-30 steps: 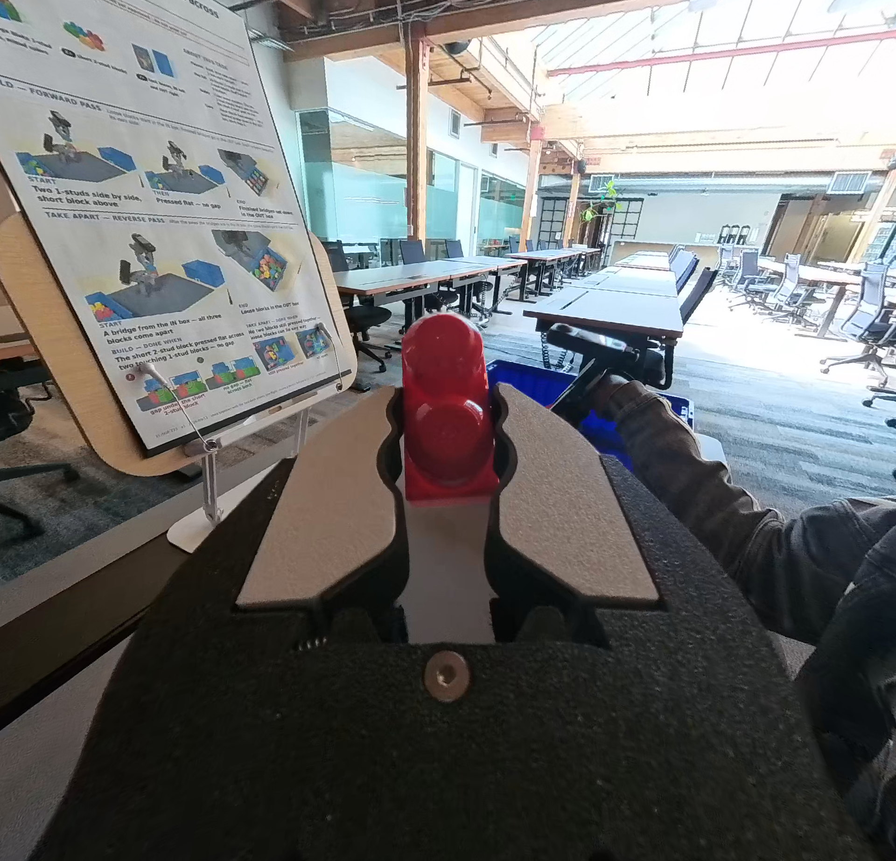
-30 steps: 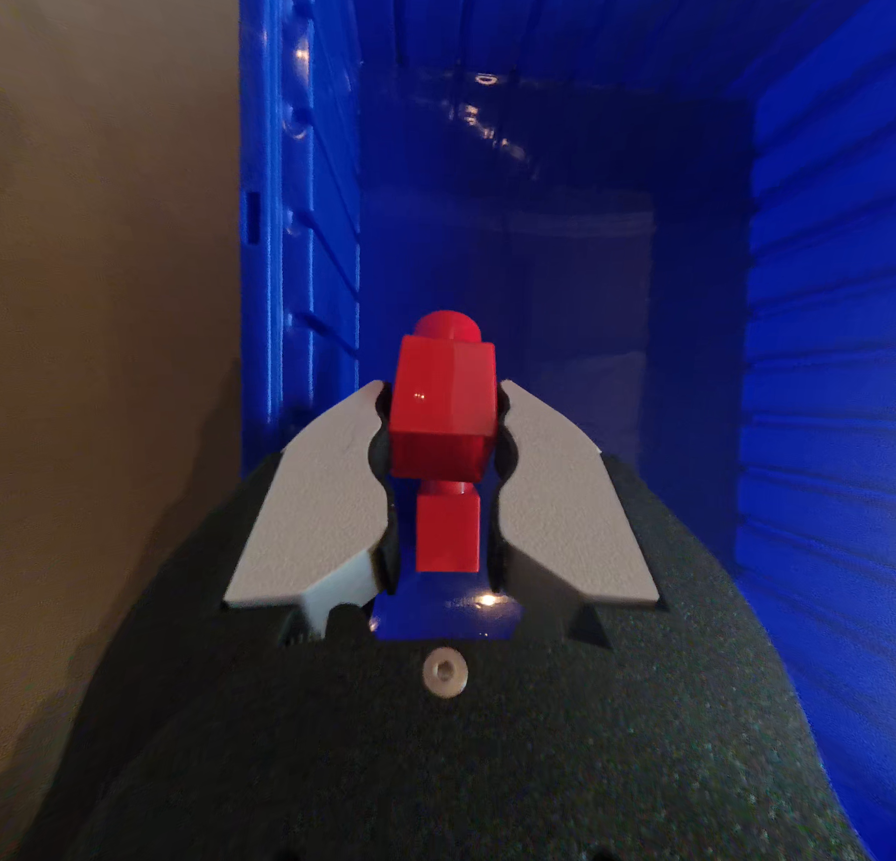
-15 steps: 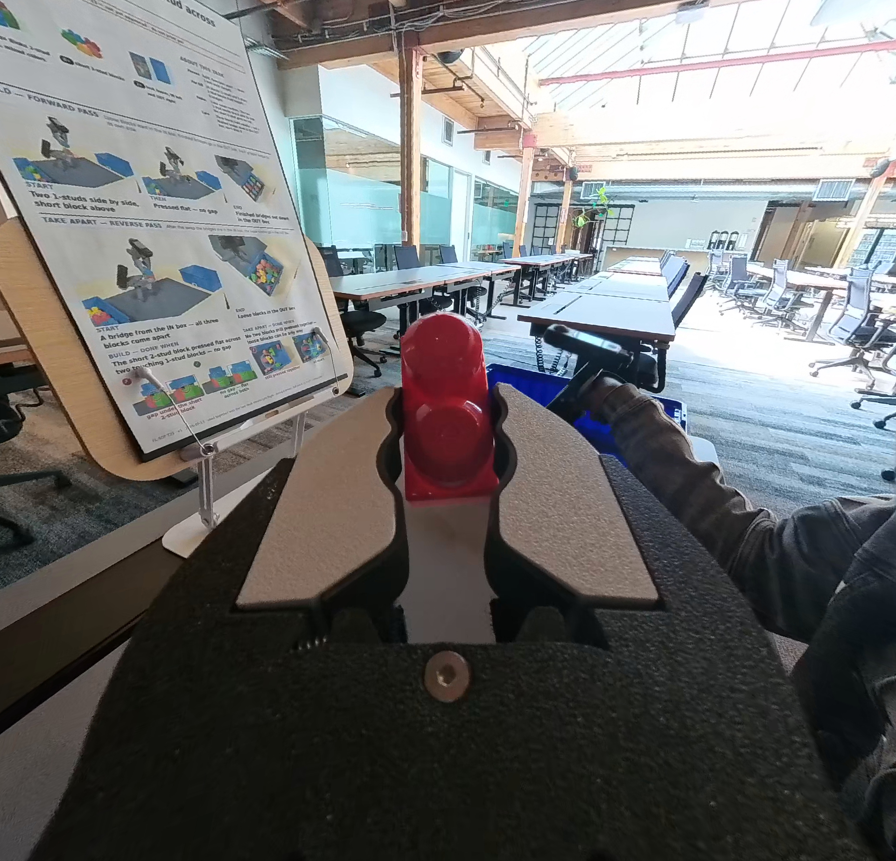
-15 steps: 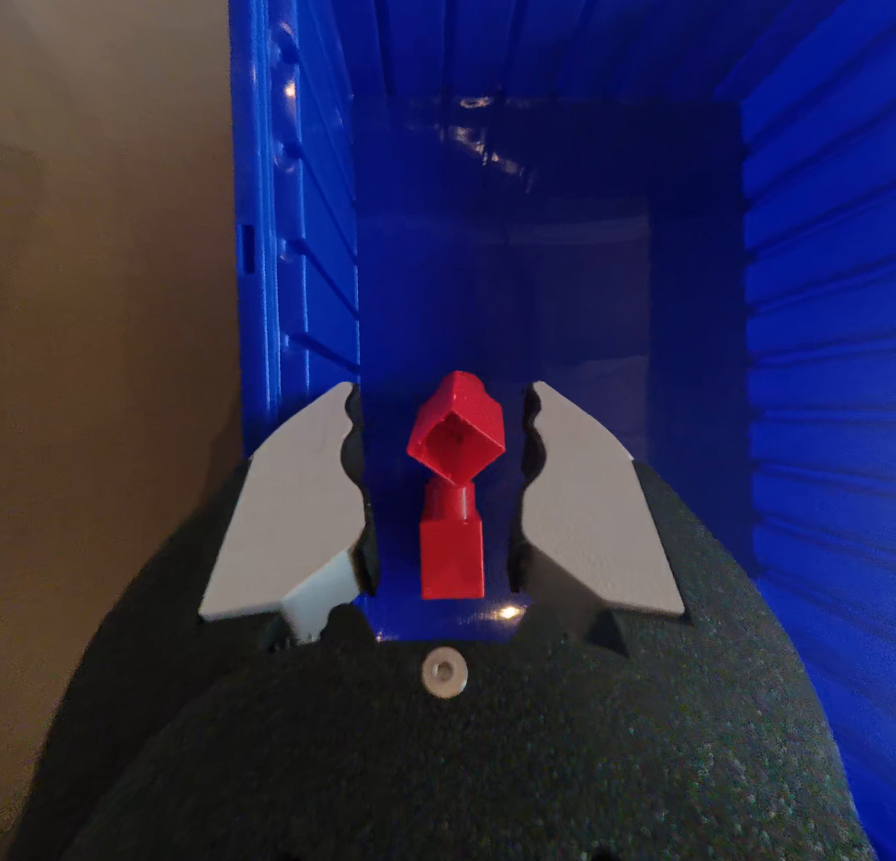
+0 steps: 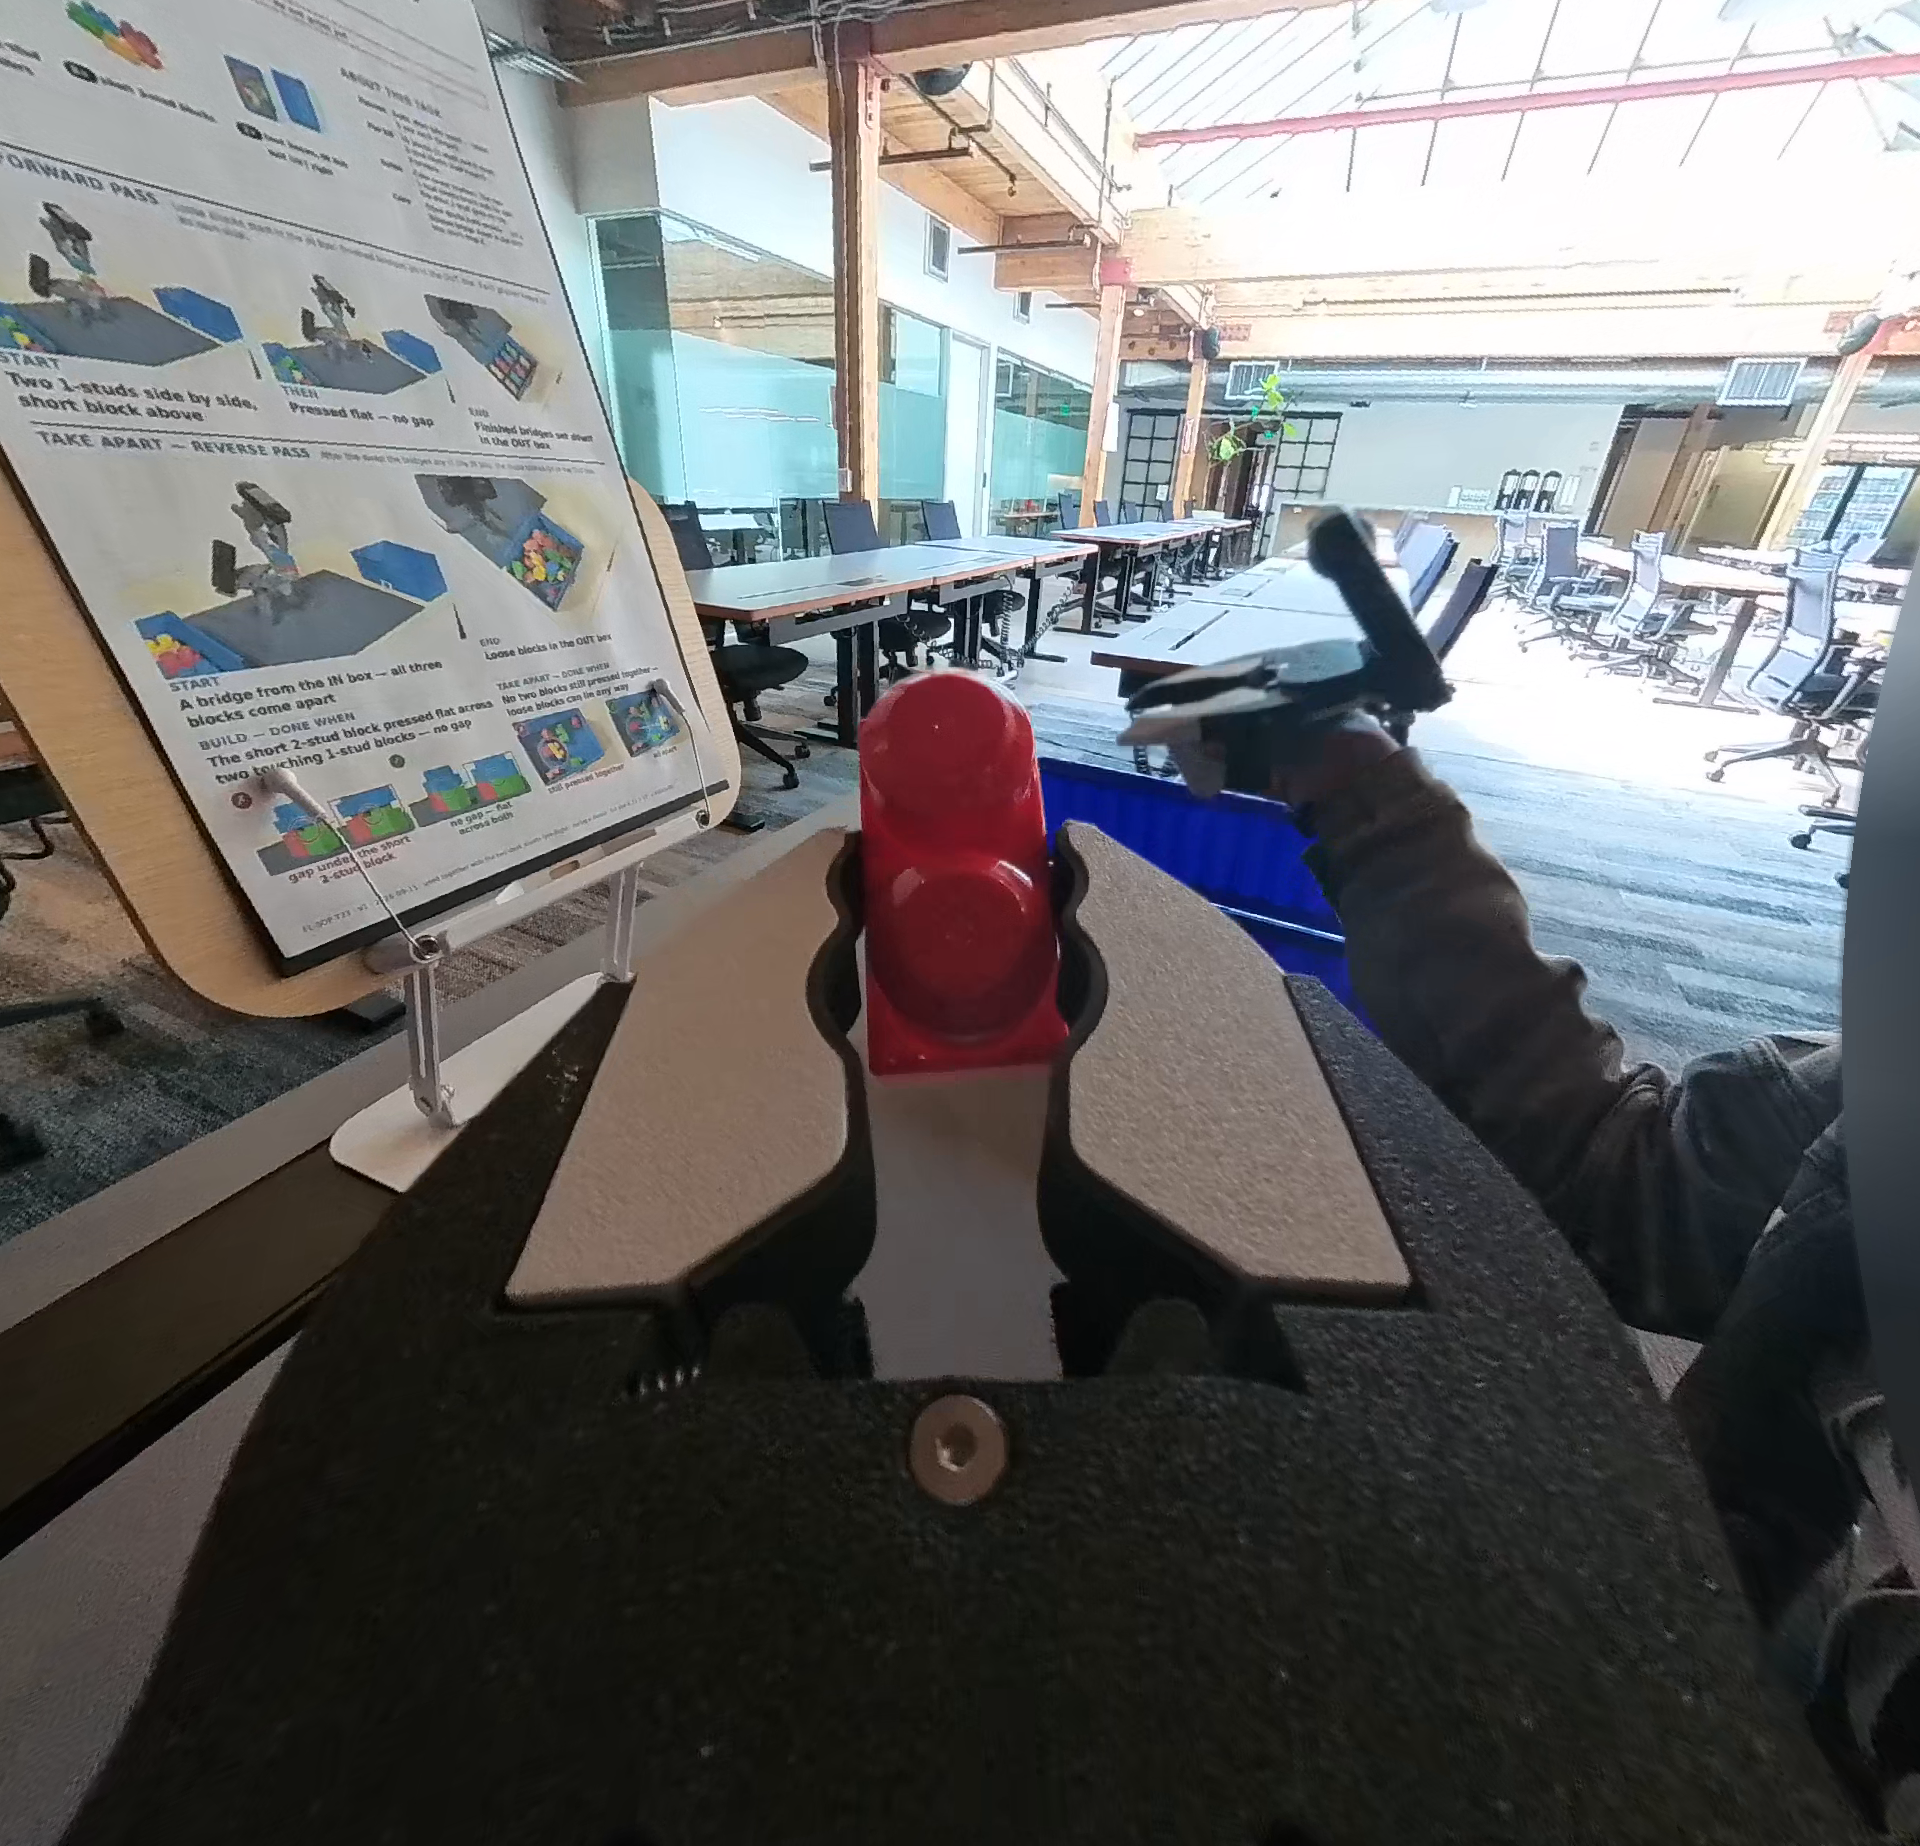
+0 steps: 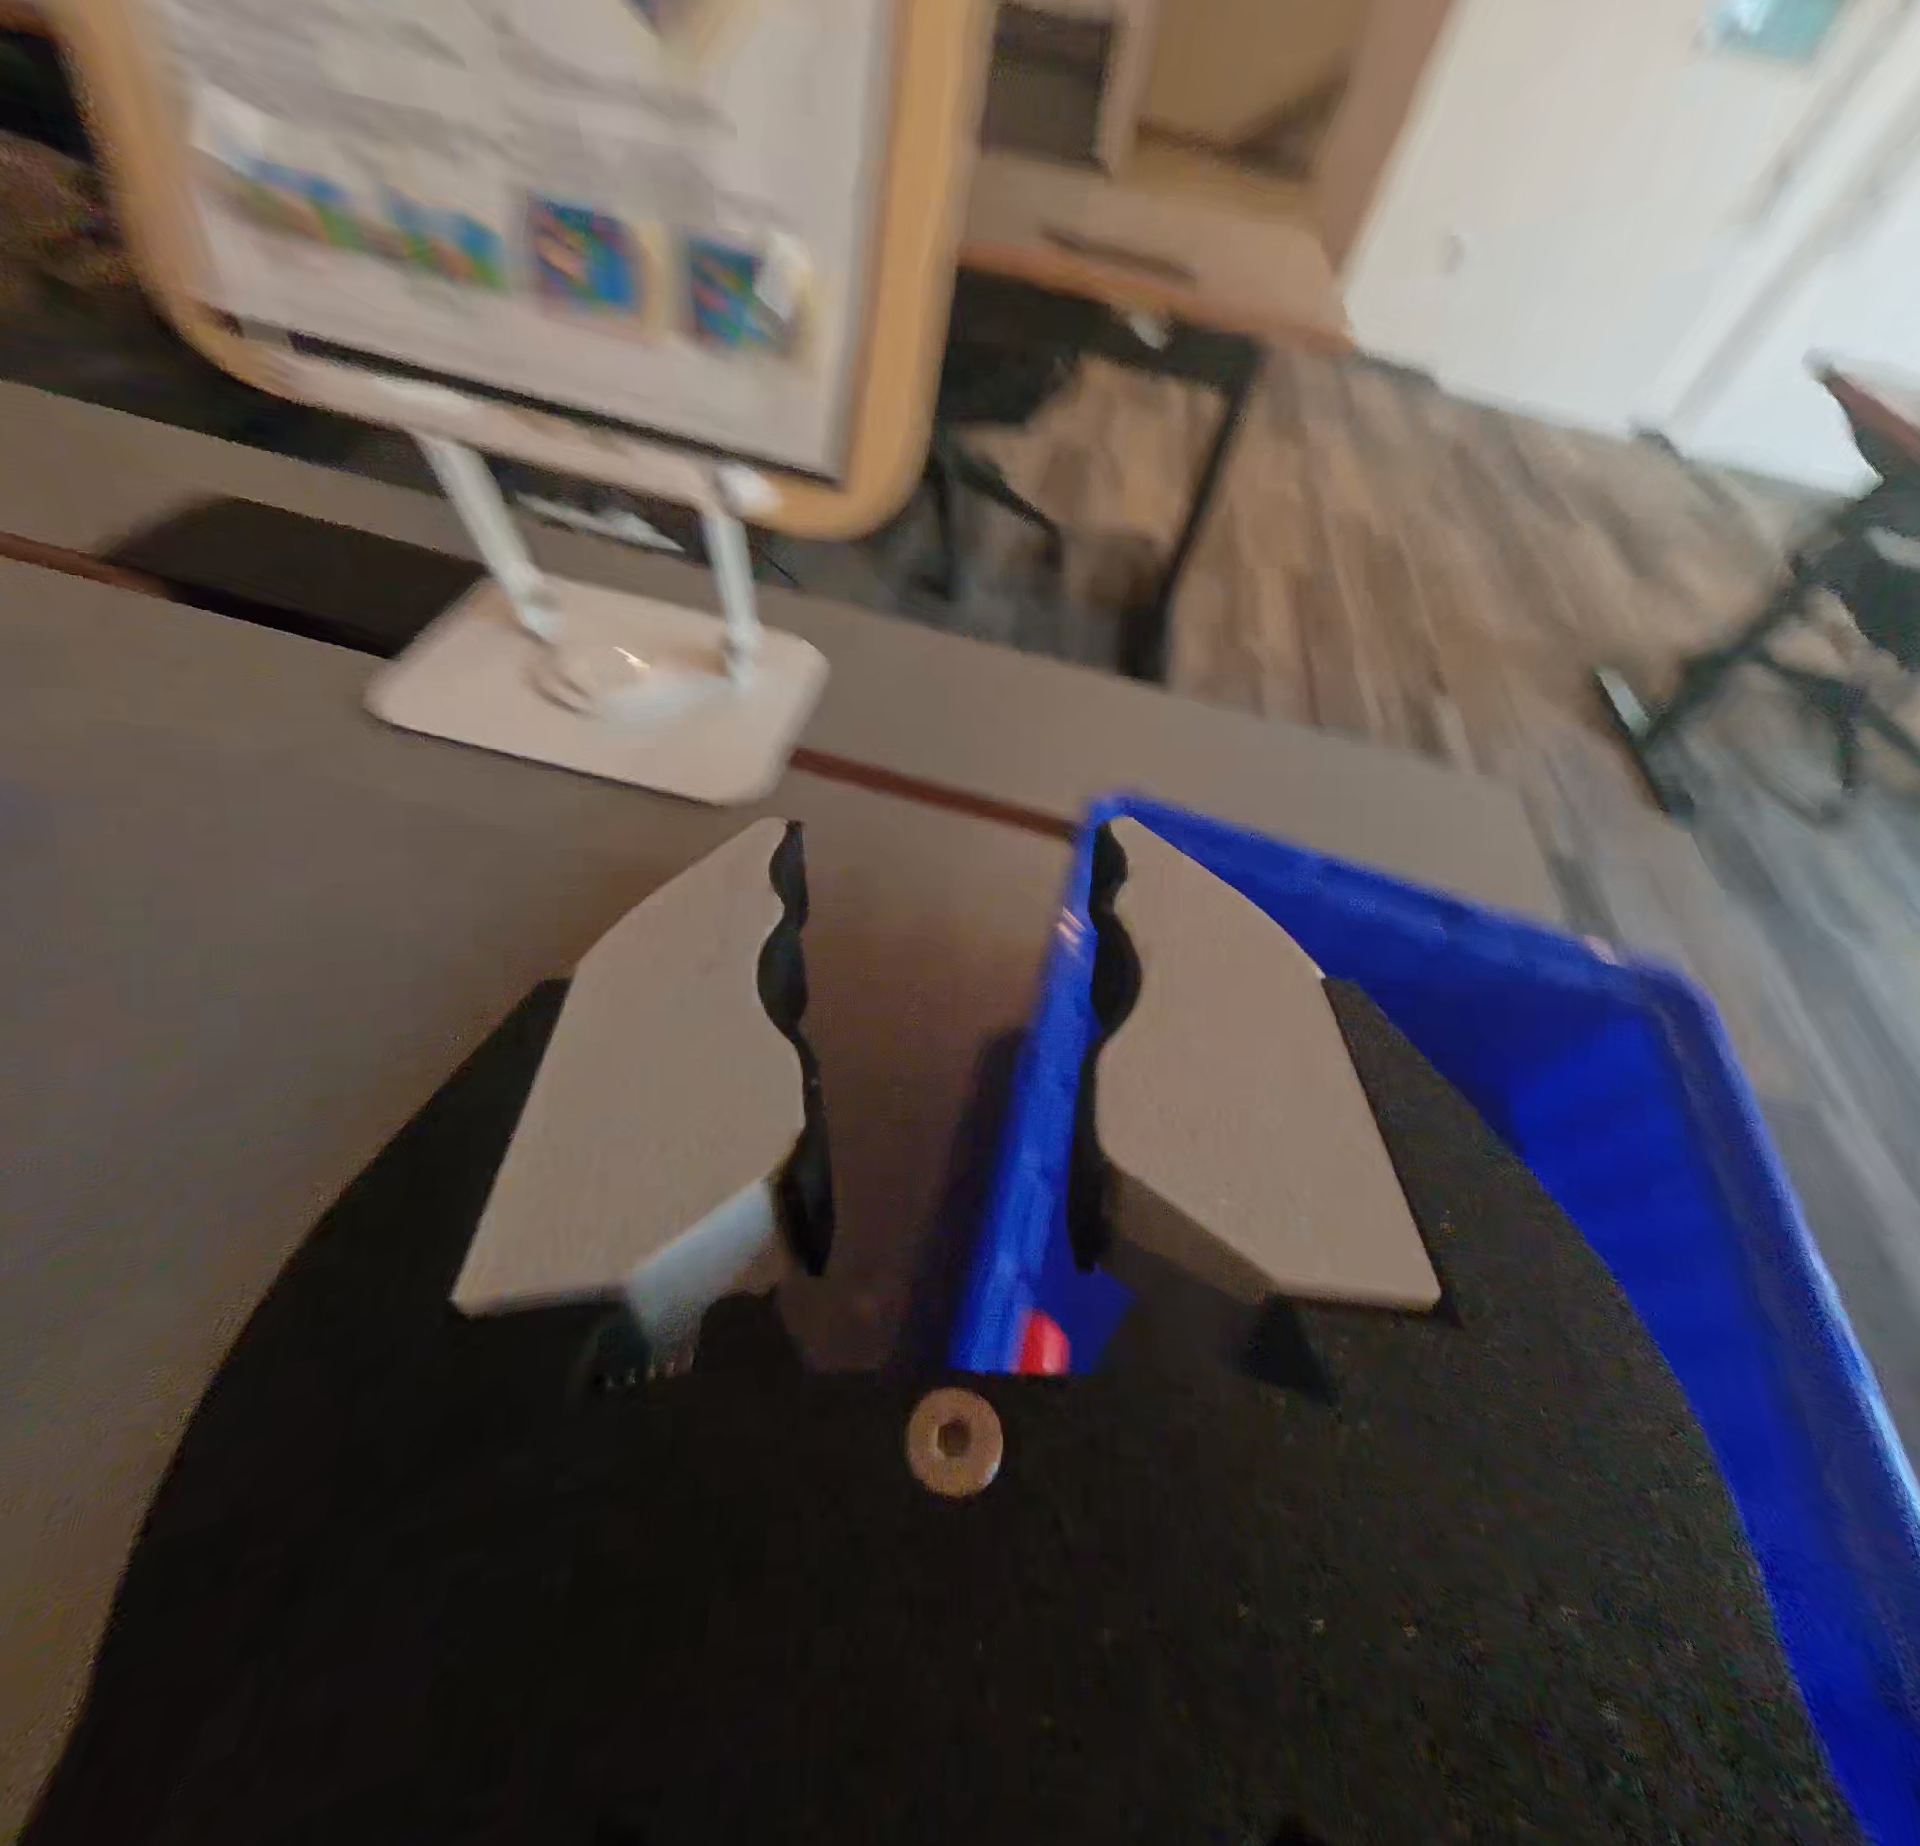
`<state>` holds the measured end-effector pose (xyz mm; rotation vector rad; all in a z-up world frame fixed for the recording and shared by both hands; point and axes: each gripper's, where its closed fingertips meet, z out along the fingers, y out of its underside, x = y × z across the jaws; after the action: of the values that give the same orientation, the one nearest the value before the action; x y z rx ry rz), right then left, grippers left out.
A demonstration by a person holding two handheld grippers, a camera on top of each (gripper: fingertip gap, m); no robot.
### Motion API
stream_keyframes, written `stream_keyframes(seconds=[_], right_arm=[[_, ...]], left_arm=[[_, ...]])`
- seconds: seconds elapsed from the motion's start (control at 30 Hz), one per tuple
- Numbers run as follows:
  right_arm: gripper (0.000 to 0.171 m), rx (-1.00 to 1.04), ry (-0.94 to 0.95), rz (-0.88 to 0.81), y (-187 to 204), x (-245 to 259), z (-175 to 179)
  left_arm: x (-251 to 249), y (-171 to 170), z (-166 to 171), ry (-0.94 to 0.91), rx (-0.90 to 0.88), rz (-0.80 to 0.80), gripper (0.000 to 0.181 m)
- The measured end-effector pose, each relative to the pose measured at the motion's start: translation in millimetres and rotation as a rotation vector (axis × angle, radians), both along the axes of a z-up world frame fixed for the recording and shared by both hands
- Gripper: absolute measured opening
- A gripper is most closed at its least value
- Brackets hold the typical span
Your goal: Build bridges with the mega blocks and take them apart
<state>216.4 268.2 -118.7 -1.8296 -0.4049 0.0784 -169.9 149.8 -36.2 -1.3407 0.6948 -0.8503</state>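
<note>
My left gripper is shut on a red two-stud block, held up above the table. My right gripper is open and empty, raised above the left rim of the blue bin. A sliver of a red block shows inside the bin, between the fingers. In the left wrist view the right gripper shows farther off, lifted above the blue bin, with a dark sleeve behind it.
An instruction sheet on a wooden stand with a white base stands at the table's far edge, left of the bin. The grey table top lies below. Office desks and chairs fill the room beyond. Across from one pair of fingers to the other is roughly 40 centimeters.
My right gripper opened and dropped its red block into the blue bin, then rose out of the bin and tilted up. My left gripper kept hold of its red block.
</note>
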Motion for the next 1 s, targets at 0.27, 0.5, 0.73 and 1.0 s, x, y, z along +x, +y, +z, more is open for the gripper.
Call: stream_keyframes(seconds=[0.27,0.5,0.73,1.0], right_arm=[[0.053,0.330,0.219,0.855,-85.5,-171.3,82.1],[0.057,0.313,0.408,1.367,-157.6,-265.1,91.2],[0.058,0.216,0.422,1.440,-162.0,-307.4,70.2],[0.052,0.240,0.388,1.376,-148.2,-306.3,65.4]], left_arm=[[14.9,-3.1,-9.0,0.065,-0.017,-0.061,0.034],[46.1,-19.9,-16.9,0.133,-0.006,-0.237,0.034],[72.7,-30.0,-26.1,0.202,-0.009,-0.346,0.034],[80.2,-32.3,-30.9,0.240,-0.005,-0.366,0.034]])
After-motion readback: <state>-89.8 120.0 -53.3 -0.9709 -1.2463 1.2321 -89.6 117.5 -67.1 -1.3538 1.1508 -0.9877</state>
